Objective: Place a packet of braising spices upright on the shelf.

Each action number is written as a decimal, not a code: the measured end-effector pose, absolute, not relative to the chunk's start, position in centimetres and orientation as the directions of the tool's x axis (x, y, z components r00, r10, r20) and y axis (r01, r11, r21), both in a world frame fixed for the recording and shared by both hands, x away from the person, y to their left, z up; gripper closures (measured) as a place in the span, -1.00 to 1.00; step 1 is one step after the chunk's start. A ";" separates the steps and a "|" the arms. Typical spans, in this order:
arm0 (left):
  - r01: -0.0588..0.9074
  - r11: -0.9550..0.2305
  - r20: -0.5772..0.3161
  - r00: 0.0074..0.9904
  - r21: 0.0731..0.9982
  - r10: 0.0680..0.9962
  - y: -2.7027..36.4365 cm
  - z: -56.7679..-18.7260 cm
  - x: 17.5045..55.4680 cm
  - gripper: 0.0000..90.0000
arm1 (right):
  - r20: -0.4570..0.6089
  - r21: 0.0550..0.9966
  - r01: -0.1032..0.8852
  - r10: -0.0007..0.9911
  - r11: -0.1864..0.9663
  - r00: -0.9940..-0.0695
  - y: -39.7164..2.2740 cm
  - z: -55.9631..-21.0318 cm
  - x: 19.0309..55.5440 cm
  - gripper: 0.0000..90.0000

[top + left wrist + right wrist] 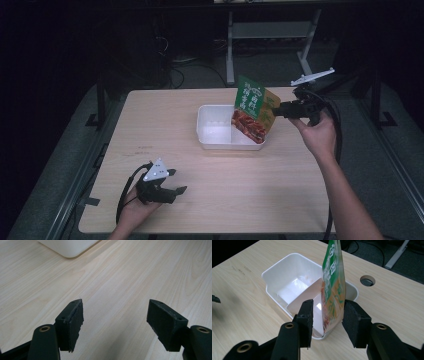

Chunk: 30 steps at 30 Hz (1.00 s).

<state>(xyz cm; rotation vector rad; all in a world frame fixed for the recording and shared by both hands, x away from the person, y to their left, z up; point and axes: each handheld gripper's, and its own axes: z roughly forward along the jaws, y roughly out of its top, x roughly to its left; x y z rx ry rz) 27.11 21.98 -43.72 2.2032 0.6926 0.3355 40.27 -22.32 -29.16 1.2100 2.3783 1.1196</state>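
Observation:
A green and orange food pouch (252,107) stands tilted with its lower end in the right compartment of a white two-part bin (207,131) at the table's middle back. My right gripper (281,108) reaches in from the right and is open, its jaws on either side of the pouch's edge. In the right gripper view the pouch (334,287) rises between the jaws of that gripper (328,302), with a clear gap on the left side, and the bin (277,265) lies behind. My left gripper (180,181) rests open near the front left, holding nothing. The left gripper view shows this gripper (115,302) over bare wood.
A corner of the bin (70,247) shows at the top of the left gripper view. A round cable hole (367,280) sits in the tabletop beyond the bin. Bare light-wood table (240,175) spreads between the two hands. Metal desk legs (230,50) stand on the dark floor behind.

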 end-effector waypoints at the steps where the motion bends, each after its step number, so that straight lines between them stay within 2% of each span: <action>1: 0.370 -0.543 0.015 0.816 0.754 0.578 22.0 -43.7 27.1 -0.35 | 0.119 0.729 0.583 0.771 0.359 -0.625 -22.5 -29.3 40.2 0.31; 30: 0.373 -0.535 0.015 0.810 0.758 0.586 22.3 -43.6 27.1 -0.36 | 0.161 0.711 0.599 0.744 0.368 -0.648 -23.1 -32.5 38.2 0.30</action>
